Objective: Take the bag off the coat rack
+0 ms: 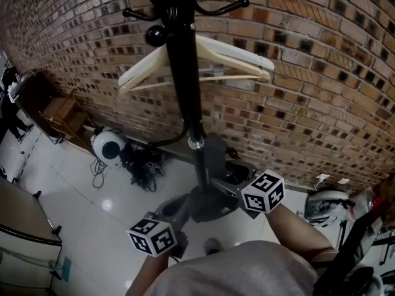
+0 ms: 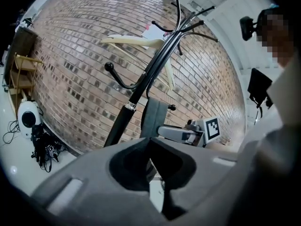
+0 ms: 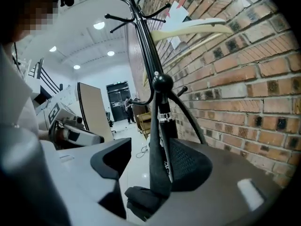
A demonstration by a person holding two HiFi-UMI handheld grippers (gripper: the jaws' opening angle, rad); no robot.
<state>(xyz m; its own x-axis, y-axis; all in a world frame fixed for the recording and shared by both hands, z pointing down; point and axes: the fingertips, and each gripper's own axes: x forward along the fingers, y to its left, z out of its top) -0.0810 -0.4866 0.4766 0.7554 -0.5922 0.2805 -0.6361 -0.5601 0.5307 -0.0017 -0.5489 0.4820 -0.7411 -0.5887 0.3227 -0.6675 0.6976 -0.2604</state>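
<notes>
A black coat rack (image 1: 184, 73) stands against the brick wall, with a pale wooden hanger (image 1: 203, 57) on it. A dark grey bag (image 1: 212, 165) hangs low on the pole by its strap. In the right gripper view that strap (image 3: 157, 168) drops from a knobbed hook (image 3: 163, 82) between the jaws of my right gripper (image 3: 150, 142). These jaws are open, and the strap lies along the right-hand pad. My left gripper (image 2: 149, 145) is shut, with nothing visible between its tips. It points at the rack (image 2: 141, 88), the bag (image 2: 153, 119) and the right gripper (image 2: 181, 133).
On the floor by the wall lie a white round device (image 1: 110, 145) and a tangle of cables (image 1: 143, 165). A wooden shelf (image 1: 62, 116) stands further left. A white rounded object (image 1: 327, 202) sits at the right, a table edge (image 1: 18, 227) at the lower left.
</notes>
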